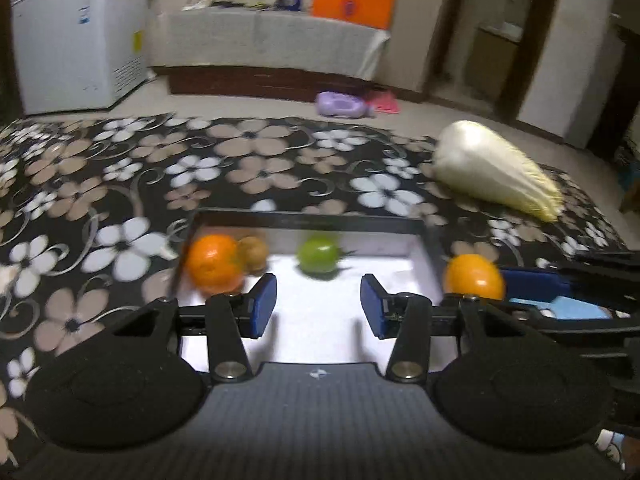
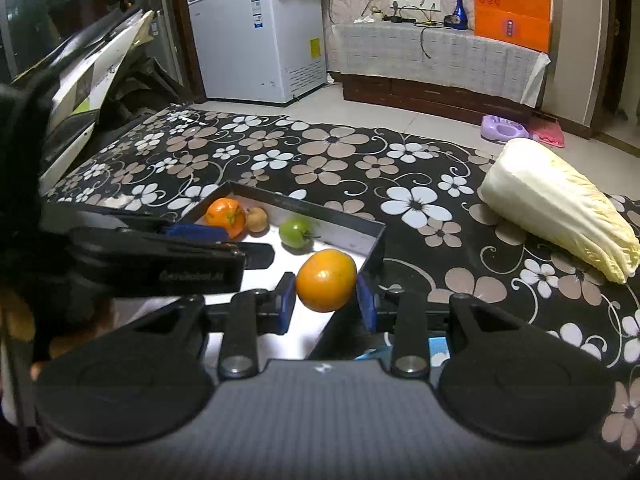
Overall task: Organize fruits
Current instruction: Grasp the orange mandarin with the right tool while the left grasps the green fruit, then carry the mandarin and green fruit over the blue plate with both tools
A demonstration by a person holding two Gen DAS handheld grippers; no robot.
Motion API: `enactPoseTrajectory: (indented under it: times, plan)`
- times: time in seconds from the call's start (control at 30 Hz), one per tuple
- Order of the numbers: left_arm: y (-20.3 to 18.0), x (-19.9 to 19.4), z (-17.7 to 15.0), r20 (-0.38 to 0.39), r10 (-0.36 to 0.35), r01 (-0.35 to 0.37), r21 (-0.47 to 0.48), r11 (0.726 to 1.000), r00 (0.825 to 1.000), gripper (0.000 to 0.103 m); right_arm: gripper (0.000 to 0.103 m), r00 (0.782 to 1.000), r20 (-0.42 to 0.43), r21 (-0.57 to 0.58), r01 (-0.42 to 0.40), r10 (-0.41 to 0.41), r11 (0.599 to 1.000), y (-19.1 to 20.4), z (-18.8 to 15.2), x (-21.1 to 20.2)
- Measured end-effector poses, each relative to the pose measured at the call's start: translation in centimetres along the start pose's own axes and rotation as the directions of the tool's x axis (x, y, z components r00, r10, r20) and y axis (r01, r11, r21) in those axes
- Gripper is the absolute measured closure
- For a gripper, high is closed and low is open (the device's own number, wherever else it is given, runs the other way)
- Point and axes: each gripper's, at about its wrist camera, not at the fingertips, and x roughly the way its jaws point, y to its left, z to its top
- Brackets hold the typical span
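Observation:
A black box with a white floor lies on the flowered tablecloth. In it are an orange, a small brown fruit and a green fruit. My right gripper is shut on an orange-yellow fruit and holds it over the box's right edge. My left gripper is open and empty, above the box floor; it shows at the left of the right wrist view.
A napa cabbage lies on the cloth to the right of the box. A blue item sits by the box's near right corner. A white freezer and a covered bench stand beyond the table.

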Motion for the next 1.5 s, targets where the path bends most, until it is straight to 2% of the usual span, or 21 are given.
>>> enactPoseTrajectory:
  times: [0.2,0.43,0.7,0.87,1.03,1.5]
  plan:
    - [-0.6,2.1,0.4,-0.017,0.008,-0.007,0.038,0.999,1.0,0.051,0.066,0.999,0.012,0.002,0.034,-0.034,0.999,-0.5,-0.1,-0.7]
    - [-1.1,4.5,1.0,-0.034,0.026,-0.024,0.062,0.998,0.999,0.051,0.066,0.999,0.017,0.005,0.037,-0.037,0.999,-1.2,-0.3,-1.2]
    - [-2.0,5.9,1.0,-0.016,0.09,-0.088,0.088,0.992,0.996,0.051,0.067,0.999,0.017,0.004,0.038,-0.038,0.999,-1.4,-0.5,-1.6]
    - [-2.5,6.0,0.9,-0.001,0.104,-0.104,0.082,0.991,0.995,0.055,0.067,0.999,0.017,0.003,0.041,-0.041,0.999,-1.3,-0.7,-1.9]
    - [-3.2,5.8,0.8,0.0,0.104,-0.104,0.091,0.99,0.995,0.066,0.067,0.999,0.02,0.004,0.043,-0.043,0.999,-1.2,-0.9,-2.2]
    - [-3.9,2.2,-0.6,0.012,0.107,-0.108,0.106,0.988,0.994,0.068,0.067,0.996,0.045,0.026,0.077,-0.078,0.997,-0.9,-2.8,-5.8]
